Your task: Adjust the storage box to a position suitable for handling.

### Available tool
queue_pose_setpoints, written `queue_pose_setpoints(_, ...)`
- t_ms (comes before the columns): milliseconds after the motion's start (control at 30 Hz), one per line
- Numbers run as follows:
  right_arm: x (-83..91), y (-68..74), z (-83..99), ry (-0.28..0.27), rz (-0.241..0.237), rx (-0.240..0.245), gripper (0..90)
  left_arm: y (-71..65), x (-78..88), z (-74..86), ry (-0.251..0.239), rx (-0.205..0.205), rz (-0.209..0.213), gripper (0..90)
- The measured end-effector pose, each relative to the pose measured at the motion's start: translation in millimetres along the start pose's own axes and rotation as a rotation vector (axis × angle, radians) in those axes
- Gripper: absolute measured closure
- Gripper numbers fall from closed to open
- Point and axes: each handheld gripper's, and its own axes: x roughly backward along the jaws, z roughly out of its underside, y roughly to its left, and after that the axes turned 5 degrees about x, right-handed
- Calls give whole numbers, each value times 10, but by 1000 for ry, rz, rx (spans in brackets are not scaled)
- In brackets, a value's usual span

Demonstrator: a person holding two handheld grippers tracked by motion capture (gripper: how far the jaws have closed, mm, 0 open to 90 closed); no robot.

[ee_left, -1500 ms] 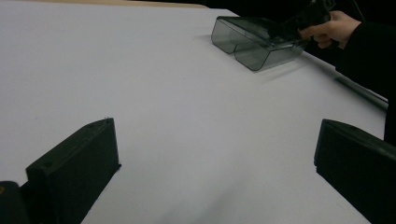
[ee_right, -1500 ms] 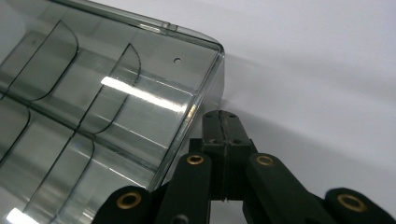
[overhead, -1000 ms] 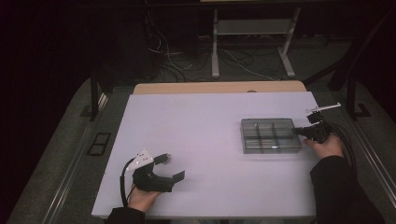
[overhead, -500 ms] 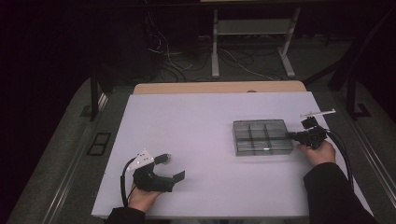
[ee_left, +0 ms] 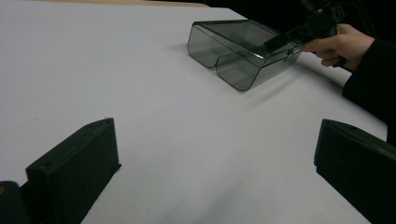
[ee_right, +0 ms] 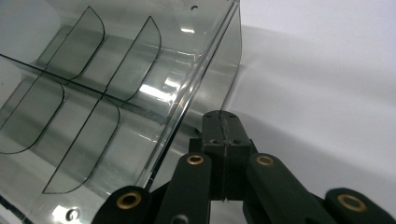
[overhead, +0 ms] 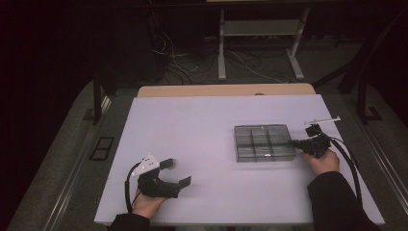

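A clear smoky plastic box with divided compartments lies on the white table at the right. My right gripper is shut, its tips against the box's right side. In the right gripper view the closed jaws meet beside the box's wall, with nothing seen between them. My left gripper rests at the front left, open and holding nothing. The left gripper view looks between its wide jaws across bare table to the box and the right gripper in a hand.
A wooden strip runs along the table's far edge. Beyond it, cables and a metal stand sit on the dark floor. Wide bare table lies between the two hands.
The right hand has moved left across the table, and the box has slid left with it. The left hand and its gripper have stayed still.
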Motion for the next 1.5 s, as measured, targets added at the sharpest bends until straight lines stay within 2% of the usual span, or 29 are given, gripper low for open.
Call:
queue_pose_setpoints(167,-19,80,19,-12,-9,15,894,3,2,0,-1,1,0,0)
queue_pose_setpoints(333,-46,140,25,-24,-13,5,894,6,-8,-7,1,-5,7,0)
queue_pose_setpoints(600,-127,329,1,-32,-18,1,894,13,-16,-10,0,-1,8,0)
queue_pose_setpoints(733,-147,372,3,-37,-21,-25,894,17,-9,-13,-4,2,7,0)
queue_pose_setpoints(767,-151,399,7,-45,-32,-56,894,15,-6,-13,-6,5,7,0)
queue_pose_setpoints(867,-152,455,10,-52,-40,-85,894,16,-4,-13,-7,6,8,0)
queue_pose_setpoints(1067,-174,543,14,-50,-45,-77,894,16,-7,-13,-7,6,8,0)
queue_pose_setpoints(1100,-187,574,11,-52,-42,-58,894,17,-8,-13,-6,5,8,0)
queue_pose_setpoints(1167,-191,594,8,-50,-43,-57,894,18,-8,-13,-6,5,8,0)
queue_pose_setpoints(1233,-224,630,4,-64,-52,-35,894,21,-8,-13,-6,7,8,0)
queue_pose_setpoints(1333,-249,662,-10,-67,-55,-38,894,22,-7,-12,-8,10,8,0)
queue_pose_setpoints(1500,-290,765,-31,-59,-59,-14,894,30,-5,-14,-11,14,9,0)
